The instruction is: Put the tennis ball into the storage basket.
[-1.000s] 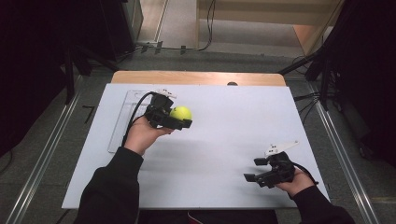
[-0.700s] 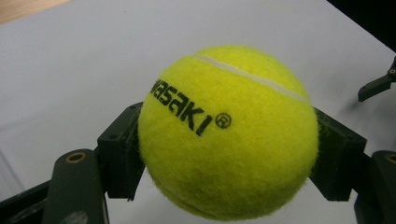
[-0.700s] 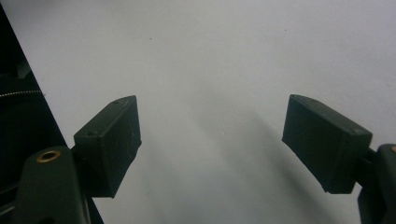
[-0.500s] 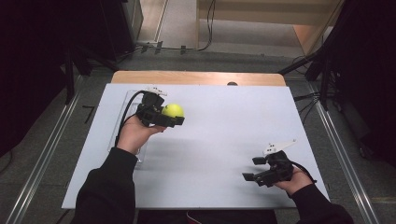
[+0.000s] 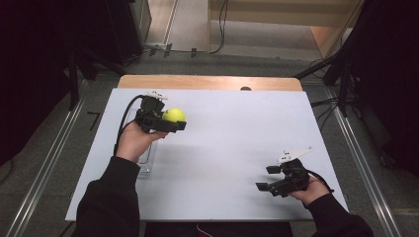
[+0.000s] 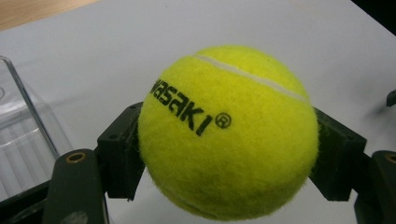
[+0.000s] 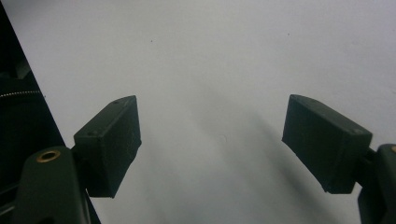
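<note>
A yellow tennis ball (image 5: 174, 115) with black lettering is clamped between the jaws of my left gripper (image 5: 173, 121), held above the white table top (image 5: 232, 128) at its left side. In the left gripper view the ball (image 6: 229, 133) sits squarely between the two black pads (image 6: 122, 154), which press on both its sides. Near the front right of the table my right gripper (image 5: 267, 178) stands open, pointing left; in the right gripper view its pads (image 7: 112, 140) are wide apart over bare white surface.
A clear plastic container (image 5: 147, 158) lies on the table just under and behind my left hand, its edge showing in the left gripper view as a clear plastic wall (image 6: 28, 126). A wooden strip (image 5: 207, 82) runs along the table's far edge. Metal rails flank the table.
My left hand has carried the ball leftward and slightly away from me. The right gripper has stayed in place.
</note>
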Motion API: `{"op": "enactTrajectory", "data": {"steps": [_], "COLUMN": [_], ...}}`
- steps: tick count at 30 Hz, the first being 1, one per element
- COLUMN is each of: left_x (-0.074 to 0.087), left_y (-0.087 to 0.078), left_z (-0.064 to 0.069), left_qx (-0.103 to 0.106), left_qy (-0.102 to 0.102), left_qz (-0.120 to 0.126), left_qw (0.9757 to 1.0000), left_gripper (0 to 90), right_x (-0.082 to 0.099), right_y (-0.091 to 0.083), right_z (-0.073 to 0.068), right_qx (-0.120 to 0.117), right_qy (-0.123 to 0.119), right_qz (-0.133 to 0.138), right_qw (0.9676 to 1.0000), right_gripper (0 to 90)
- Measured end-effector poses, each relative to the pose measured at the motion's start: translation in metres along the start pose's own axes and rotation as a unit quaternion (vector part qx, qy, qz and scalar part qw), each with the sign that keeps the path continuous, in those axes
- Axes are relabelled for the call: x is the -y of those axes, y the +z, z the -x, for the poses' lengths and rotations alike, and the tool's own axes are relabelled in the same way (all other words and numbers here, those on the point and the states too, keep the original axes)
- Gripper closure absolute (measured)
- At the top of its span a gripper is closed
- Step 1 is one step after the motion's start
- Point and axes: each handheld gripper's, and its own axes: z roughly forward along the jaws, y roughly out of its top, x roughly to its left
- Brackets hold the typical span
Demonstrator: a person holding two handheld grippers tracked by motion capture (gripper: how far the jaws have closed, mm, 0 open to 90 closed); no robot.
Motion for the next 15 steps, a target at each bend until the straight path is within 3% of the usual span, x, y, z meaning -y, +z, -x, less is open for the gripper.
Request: {"op": "enactTrajectory", "data": {"steps": [15], "left_x": [0.008], "left_y": [-0.011], "left_z": [-0.020], "left_qx": [-0.024], "left_qy": [-0.023], "left_qz": [0.000], "left_qw": [0.9994], "left_gripper": [25.8], "right_x": [-0.001], "right_y": [0.000], "right_z": [0.000], "right_qx": [-0.001], "right_qy": [0.000], "right_qz": [-0.001], "right_qw": [1.0000], "right_gripper": [17.4]}}
